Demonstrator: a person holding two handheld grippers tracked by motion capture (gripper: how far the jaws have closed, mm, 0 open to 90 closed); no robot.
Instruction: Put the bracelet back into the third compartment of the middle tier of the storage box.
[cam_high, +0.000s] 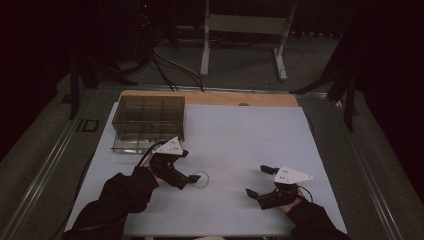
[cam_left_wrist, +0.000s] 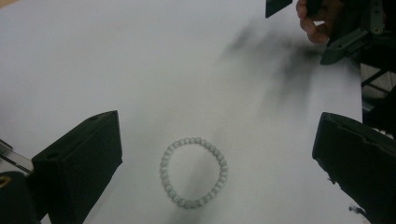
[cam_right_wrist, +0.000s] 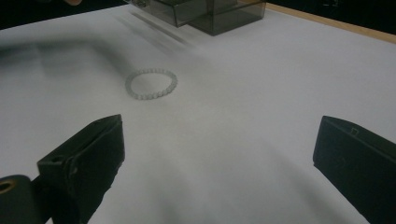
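Observation:
A bracelet of pale beads (cam_high: 207, 181) lies flat on the white sheet (cam_high: 235, 135). My left gripper (cam_high: 189, 167) hovers over it, open. In the left gripper view the bracelet (cam_left_wrist: 222, 170) rests between the two spread jaws of the gripper (cam_left_wrist: 215, 119), touching neither. My right gripper (cam_high: 257, 181) is open to the right of the bracelet with nothing in it. In the right gripper view the bracelet (cam_right_wrist: 149, 97) lies well ahead of that gripper (cam_right_wrist: 219, 122), up and to the left.
A smoky clear compartment box (cam_high: 148, 117) stands at the sheet's back left, also seen in the right gripper view (cam_right_wrist: 210, 14). The wooden table edge (cam_high: 210, 97) runs behind it. Cables (cam_high: 170, 70) and a white frame (cam_high: 245, 25) lie on the floor beyond.

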